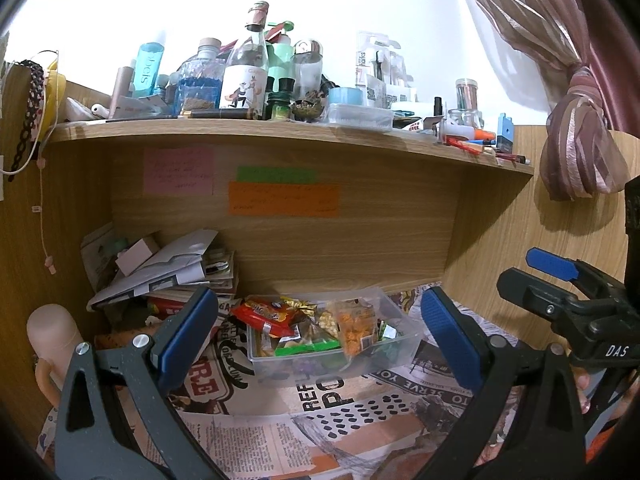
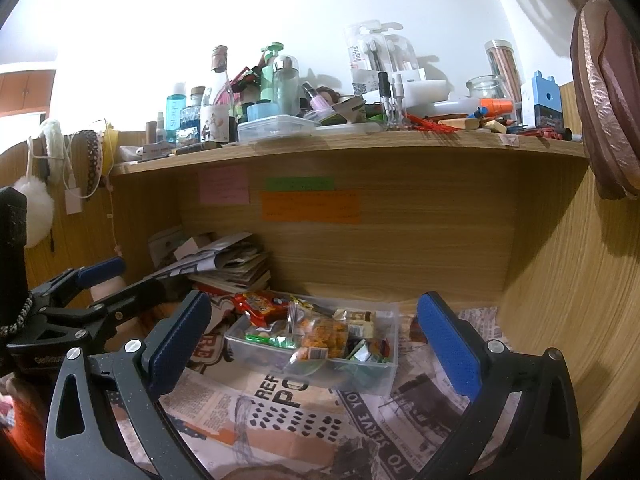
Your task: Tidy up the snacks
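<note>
A clear plastic box (image 1: pixel 404 334) (image 2: pixel 390 364) sits on newspaper at the back of a wooden desk nook, filled with snack packets. Among them lie a red packet (image 1: pixel 262 314) (image 2: pixel 260 304), an orange snack bag (image 1: pixel 354 326) (image 2: pixel 324 338) and a green packet (image 1: pixel 308 347) (image 2: pixel 268 338). My left gripper (image 1: pixel 320 332) stands open in front of the box, nothing between its blue pads. My right gripper (image 2: pixel 314 340) is also open and empty, a little back from the box. In each wrist view the other gripper (image 1: pixel 568 292) (image 2: pixel 72 304) shows at the edge.
A stack of papers and books (image 1: pixel 160 272) (image 2: pixel 224 264) fills the nook's left corner. Sticky notes (image 1: pixel 280 196) hang on the back panel. The shelf above (image 1: pixel 280 130) is crowded with bottles and jars. A curtain (image 1: pixel 580 128) hangs right. Newspaper (image 1: pixel 320 420) covers the desk.
</note>
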Tool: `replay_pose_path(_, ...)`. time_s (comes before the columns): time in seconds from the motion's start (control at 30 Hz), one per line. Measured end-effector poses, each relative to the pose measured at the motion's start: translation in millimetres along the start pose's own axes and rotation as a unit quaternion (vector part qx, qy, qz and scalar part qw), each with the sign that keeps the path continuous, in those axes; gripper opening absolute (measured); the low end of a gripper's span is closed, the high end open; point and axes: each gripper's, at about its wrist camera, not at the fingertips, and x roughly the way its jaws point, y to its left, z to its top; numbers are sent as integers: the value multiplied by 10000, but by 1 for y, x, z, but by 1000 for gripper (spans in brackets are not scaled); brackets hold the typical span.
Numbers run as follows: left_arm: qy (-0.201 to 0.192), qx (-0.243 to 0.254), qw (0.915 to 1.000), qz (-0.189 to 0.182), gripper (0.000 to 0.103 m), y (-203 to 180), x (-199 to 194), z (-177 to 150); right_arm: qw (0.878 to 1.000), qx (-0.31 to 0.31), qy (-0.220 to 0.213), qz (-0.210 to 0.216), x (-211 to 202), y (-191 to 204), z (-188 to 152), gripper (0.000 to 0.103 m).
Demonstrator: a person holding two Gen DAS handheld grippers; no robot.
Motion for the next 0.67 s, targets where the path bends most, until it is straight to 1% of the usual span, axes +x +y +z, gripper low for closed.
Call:
replay_pose_path(0.2,32,-12,10000,-60,103,-1,2,1,10000,26,-27,-22,1,-2,0,103)
replay_pose_path(0.67,48,8,10000,-58,103,-4,2,2,10000,31,-17,-41,1,-5,-1,103)
